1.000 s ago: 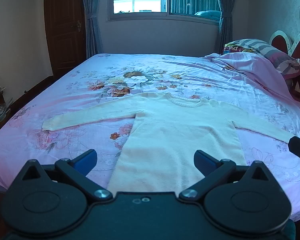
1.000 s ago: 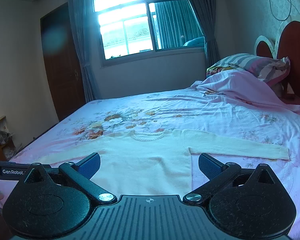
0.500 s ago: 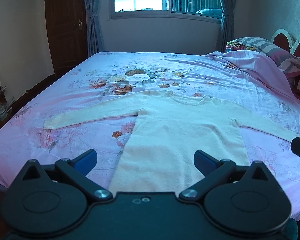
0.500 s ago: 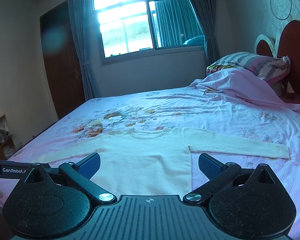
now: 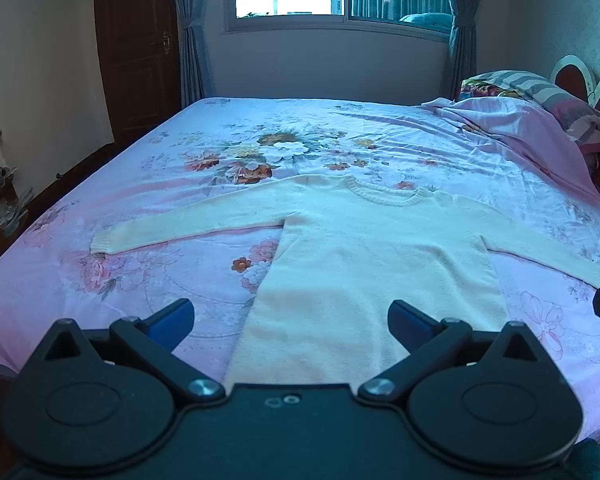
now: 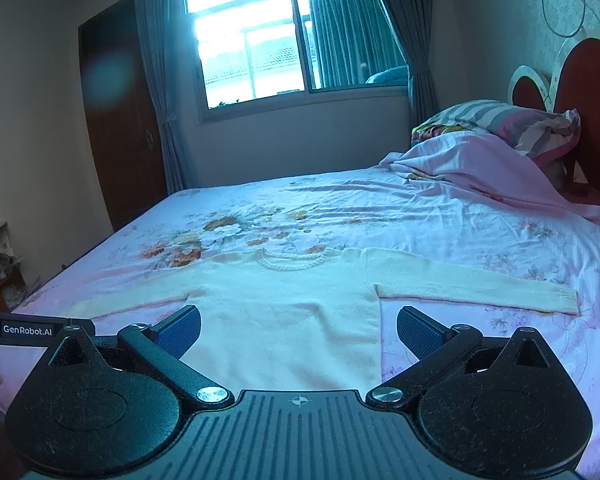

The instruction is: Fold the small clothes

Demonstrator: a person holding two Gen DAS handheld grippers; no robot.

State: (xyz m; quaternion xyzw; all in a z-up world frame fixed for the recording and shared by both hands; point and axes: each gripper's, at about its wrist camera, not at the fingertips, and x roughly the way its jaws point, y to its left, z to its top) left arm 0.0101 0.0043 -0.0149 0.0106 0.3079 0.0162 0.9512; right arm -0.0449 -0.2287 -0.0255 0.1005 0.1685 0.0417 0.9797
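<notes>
A cream knit sweater (image 5: 364,264) lies flat on the bed, neck away from me, both sleeves spread out sideways. It also shows in the right wrist view (image 6: 288,320). My left gripper (image 5: 290,322) is open and empty, held above the sweater's hem near the bed's front edge. My right gripper (image 6: 298,330) is open and empty, also over the hem. The left sleeve cuff (image 5: 104,242) and right sleeve cuff (image 6: 564,298) lie flat on the sheet. The hem is hidden behind the gripper bodies.
The bed has a pink floral sheet (image 5: 260,160). A crumpled pink blanket (image 6: 480,172) and a striped pillow (image 6: 512,120) lie at the right by the red headboard (image 6: 580,92). A window (image 6: 260,48) and a dark door (image 5: 136,48) are beyond.
Both views have shifted slightly, with the sweater sitting a little lower and nearer in the left wrist view. Both grippers stay open. The sweater has not moved.
</notes>
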